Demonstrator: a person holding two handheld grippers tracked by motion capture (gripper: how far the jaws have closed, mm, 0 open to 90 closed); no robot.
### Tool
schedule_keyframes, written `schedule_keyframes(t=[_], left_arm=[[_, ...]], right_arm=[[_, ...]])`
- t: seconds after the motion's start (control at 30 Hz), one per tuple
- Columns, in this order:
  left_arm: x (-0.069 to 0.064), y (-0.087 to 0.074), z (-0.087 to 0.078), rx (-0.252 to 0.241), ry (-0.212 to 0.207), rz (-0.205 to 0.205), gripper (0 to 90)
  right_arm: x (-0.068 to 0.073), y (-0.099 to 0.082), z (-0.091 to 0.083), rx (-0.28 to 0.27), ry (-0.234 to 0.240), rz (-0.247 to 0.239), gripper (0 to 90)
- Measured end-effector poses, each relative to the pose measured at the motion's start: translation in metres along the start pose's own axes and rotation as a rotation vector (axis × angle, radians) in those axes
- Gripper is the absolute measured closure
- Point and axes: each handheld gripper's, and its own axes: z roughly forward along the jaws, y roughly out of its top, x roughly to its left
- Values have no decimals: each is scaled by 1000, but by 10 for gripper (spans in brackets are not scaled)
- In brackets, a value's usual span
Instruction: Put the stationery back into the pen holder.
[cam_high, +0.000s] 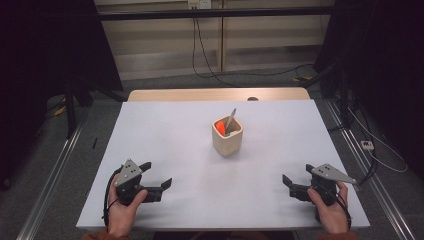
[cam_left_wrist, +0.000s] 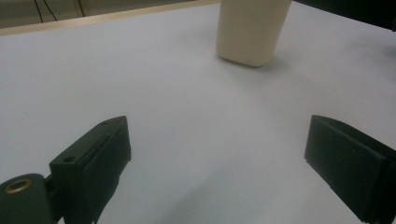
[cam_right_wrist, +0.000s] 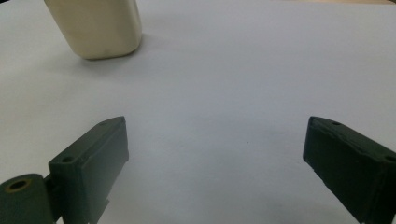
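Both hands sit at the near edge of the white table (cam_high: 165, 130), left gripper (cam_high: 156, 176) and right gripper (cam_high: 297, 178) each spread wide open, holding nothing. Cup (cam_high: 227, 136) stands mid-table between them, well apart from both, with a pen (cam_high: 230, 120) and something orange (cam_high: 220, 126) sticking out.

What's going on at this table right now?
A person sits at a white table holding a two-jaw gripper in each hand. The left gripper and the right gripper both rest near the table's near edge, jaws wide open and gripping nothing. Between them, farther out, stands a cream holder with a grey pen and something orange sticking out of it. Nothing is being touched yet.
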Motion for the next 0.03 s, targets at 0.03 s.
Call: schedule_keyframes(t=[0.03], left_arm=[[0,0,1,-1,1,-4,70]], right_arm=[[-1,0,1,-2,2,-2,63]])
